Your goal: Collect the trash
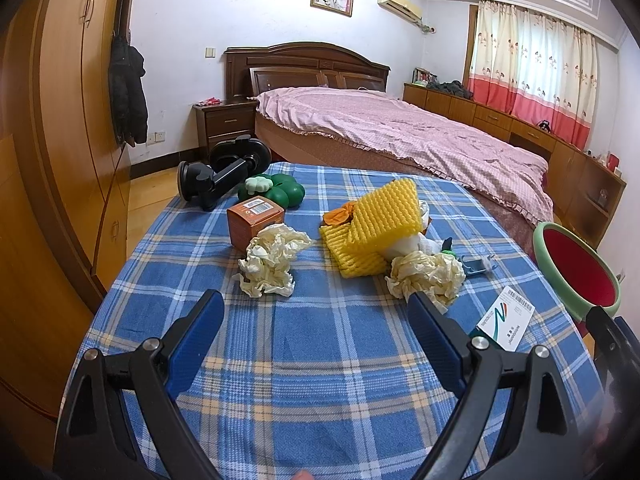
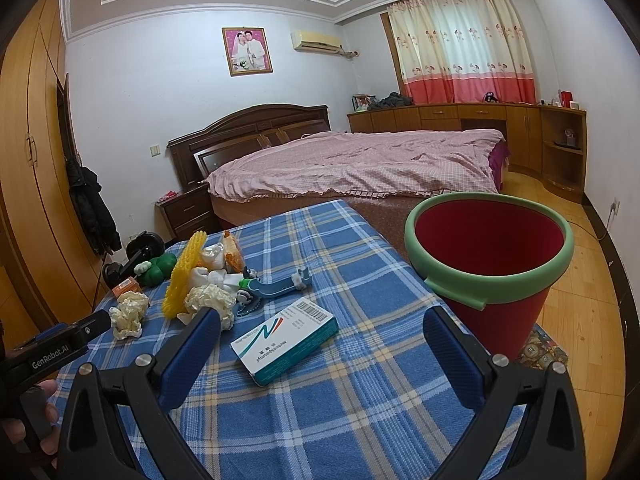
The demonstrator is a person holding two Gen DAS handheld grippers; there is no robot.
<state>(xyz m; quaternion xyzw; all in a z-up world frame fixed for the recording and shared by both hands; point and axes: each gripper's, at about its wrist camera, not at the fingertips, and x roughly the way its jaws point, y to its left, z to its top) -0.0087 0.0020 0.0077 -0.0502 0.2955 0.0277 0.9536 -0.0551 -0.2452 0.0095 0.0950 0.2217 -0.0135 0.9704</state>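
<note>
Two crumpled cream paper wads lie on the blue plaid table: one [image 1: 272,260] ahead of my left gripper [image 1: 316,312], another [image 1: 426,276] just past its right finger. A yellow foam net [image 1: 376,224] covers more scraps behind them. A white and teal medicine box [image 2: 286,344] lies between and just beyond the fingers of my right gripper [image 2: 322,328]. The red bin with a green rim [image 2: 492,264] stands off the table's right edge, empty inside. Both grippers hang open over the cloth with nothing between their fingers.
An orange carton [image 1: 254,220], a green clover-shaped toy [image 1: 276,192] and a black suction mount [image 1: 216,176] sit at the table's far left. A blue clip [image 2: 280,284] and bead chain lie mid-table. A bed [image 1: 400,132] stands beyond, a wardrobe [image 1: 60,120] at left.
</note>
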